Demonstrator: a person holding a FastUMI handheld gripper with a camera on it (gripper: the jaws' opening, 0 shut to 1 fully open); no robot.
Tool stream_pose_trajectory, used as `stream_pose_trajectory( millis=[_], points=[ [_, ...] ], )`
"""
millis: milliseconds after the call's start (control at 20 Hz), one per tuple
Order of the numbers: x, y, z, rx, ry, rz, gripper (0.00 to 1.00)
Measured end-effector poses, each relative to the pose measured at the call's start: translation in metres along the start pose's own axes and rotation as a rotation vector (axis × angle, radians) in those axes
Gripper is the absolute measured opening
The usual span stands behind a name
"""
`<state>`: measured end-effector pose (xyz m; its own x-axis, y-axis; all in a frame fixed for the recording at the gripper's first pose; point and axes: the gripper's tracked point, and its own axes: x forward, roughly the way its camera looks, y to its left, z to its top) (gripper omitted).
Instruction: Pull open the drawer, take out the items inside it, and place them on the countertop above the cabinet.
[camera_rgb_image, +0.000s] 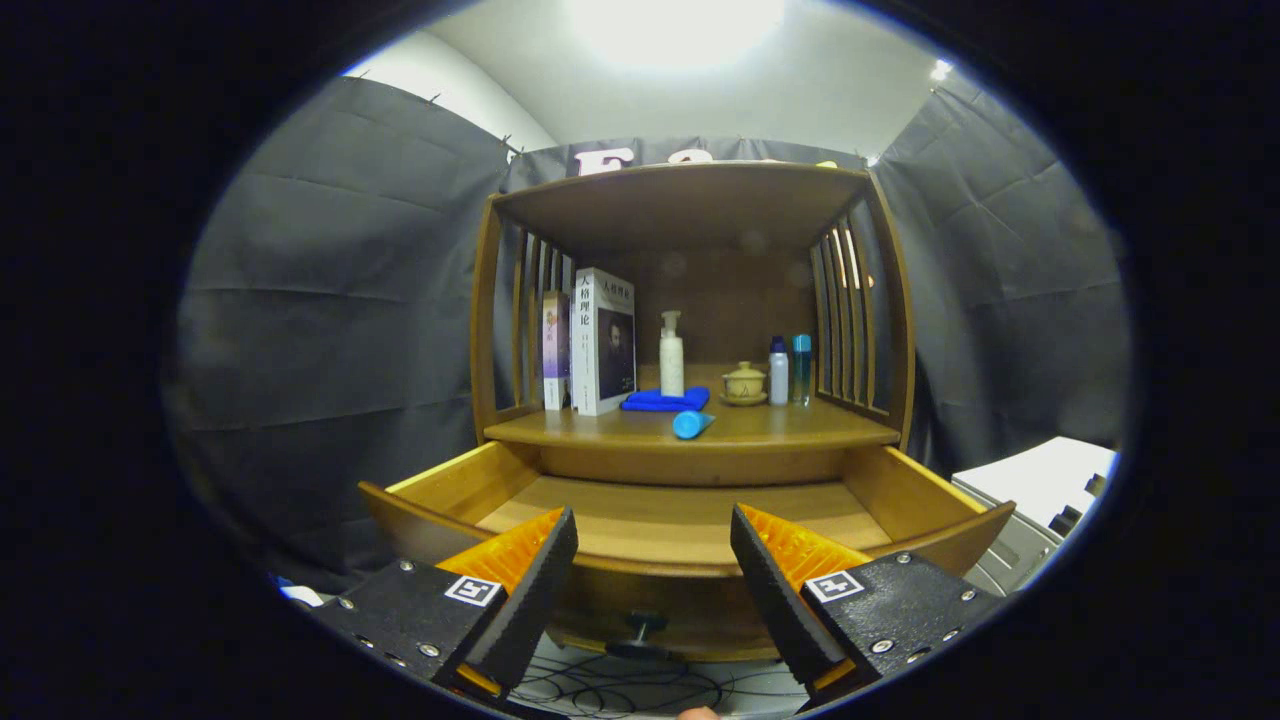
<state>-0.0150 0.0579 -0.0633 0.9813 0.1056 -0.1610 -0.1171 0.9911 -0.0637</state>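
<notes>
Now hand-held gripper (654, 560) gapes before open drawer (690, 520).

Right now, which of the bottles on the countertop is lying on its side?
The blue bottle near the countertop's front edge, in front of the blue cloth. The pump bottle and two small bottles stand upright. The gripper is open.

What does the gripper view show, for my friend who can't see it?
A wooden drawer is pulled open and looks empty, with the open gripper in front of it holding nothing. On the countertop above lie a blue tube and a folded blue cloth, beside books and bottles.
</notes>
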Motion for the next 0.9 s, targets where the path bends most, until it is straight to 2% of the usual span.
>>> stream_pose_trajectory(
  millis=[450,900],
  points=[
    [-0.015,0.008,-0.071,-0.028,0.127,-0.001,0.95],
    [0.002,0.004,-0.084,-0.056,0.117,-0.061,0.94]
  ],
)
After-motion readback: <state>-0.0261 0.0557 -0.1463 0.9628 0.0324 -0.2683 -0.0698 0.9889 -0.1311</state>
